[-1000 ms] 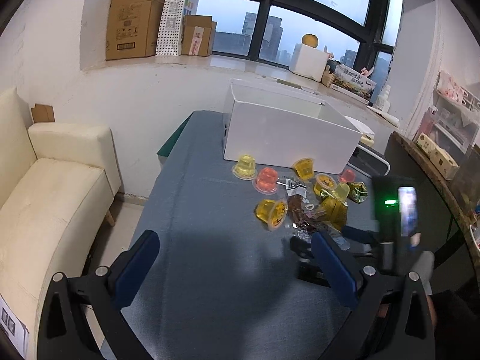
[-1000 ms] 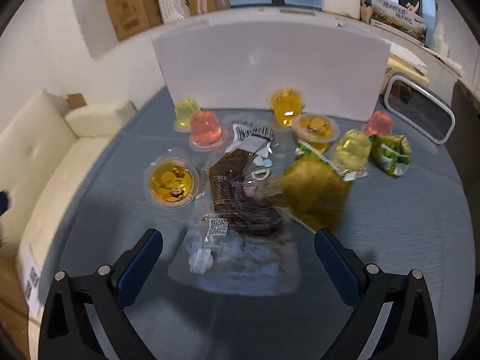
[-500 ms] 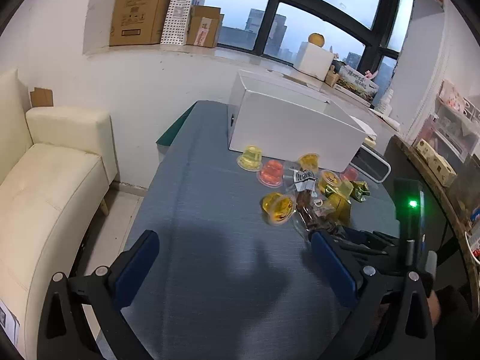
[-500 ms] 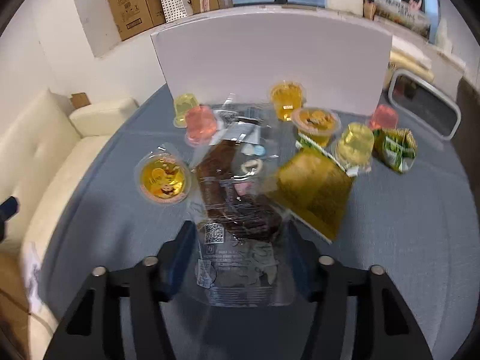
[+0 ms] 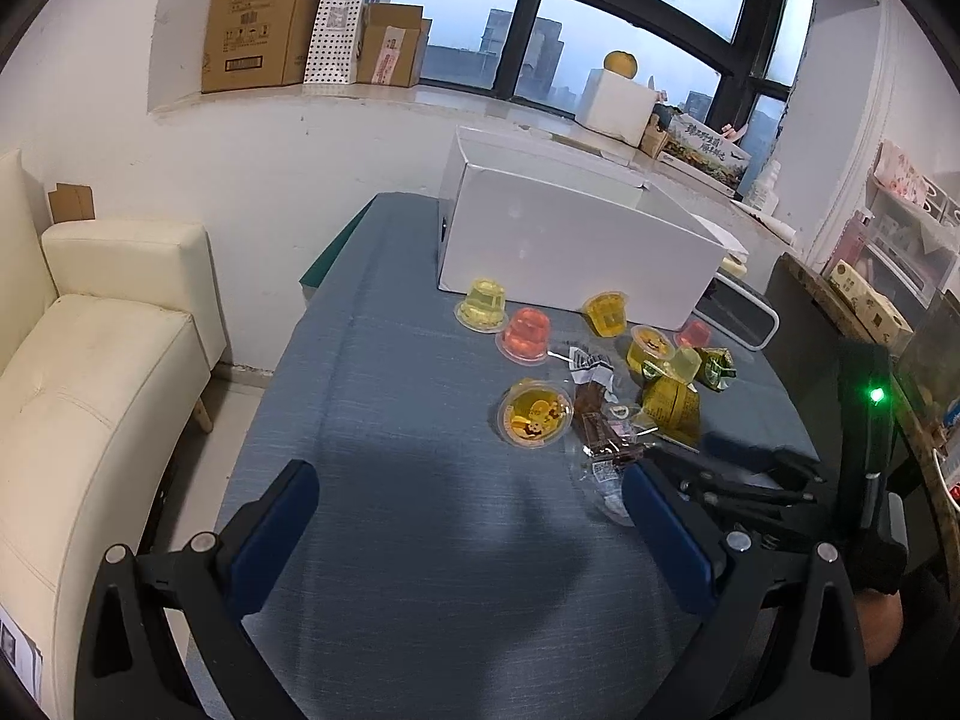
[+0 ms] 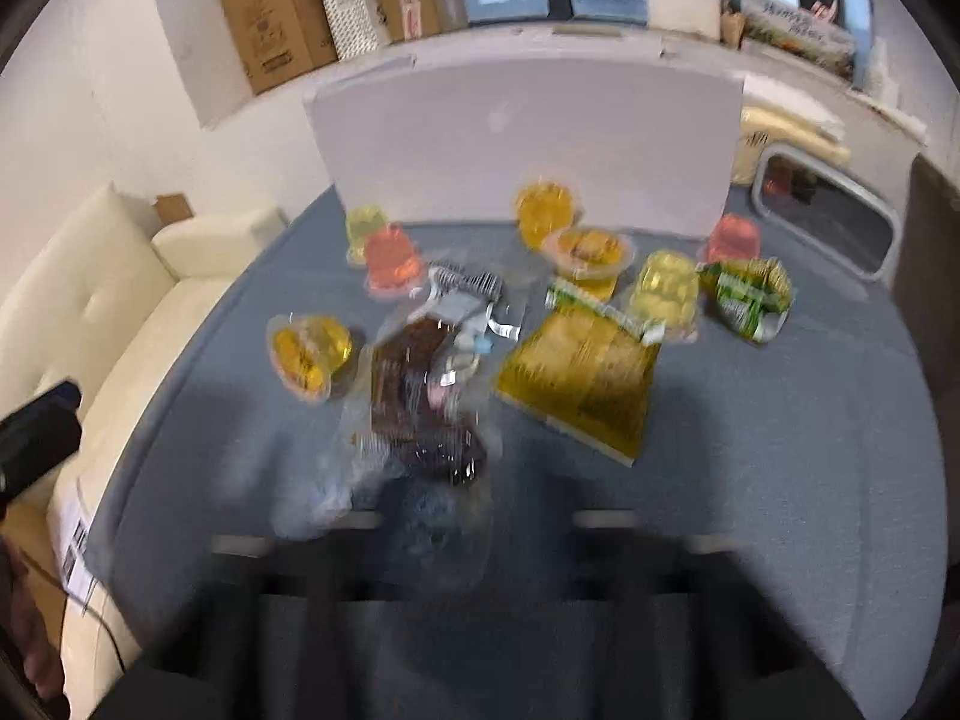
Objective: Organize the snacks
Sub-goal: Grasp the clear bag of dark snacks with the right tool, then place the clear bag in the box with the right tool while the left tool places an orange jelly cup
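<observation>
Several snacks lie on the blue-grey table (image 5: 390, 420) before an open white box (image 5: 576, 240). A clear bag of brown snacks (image 6: 420, 396) lies at the front of the pile; it also shows in the left wrist view (image 5: 600, 426). My right gripper (image 6: 438, 540) is blurred, its jaws closed in on the bag's near end. Around the bag are an orange fruit cup (image 5: 534, 414), a red jelly cup (image 5: 527, 333), a yellow packet (image 6: 579, 378) and a green packet (image 6: 747, 297). My left gripper (image 5: 468, 516) is open and empty above bare table, left of the pile.
A cream sofa (image 5: 90, 372) stands left of the table. Cardboard boxes (image 5: 258, 18) sit on the window sill. A grey-rimmed tray (image 6: 828, 216) lies right of the white box. A dark counter with shelves (image 5: 870, 300) is at the right.
My right gripper closed from wide open onto the near end of the clear bag and is now moving, blurring its view. My left gripper pulled back and rose slightly, staying open.
</observation>
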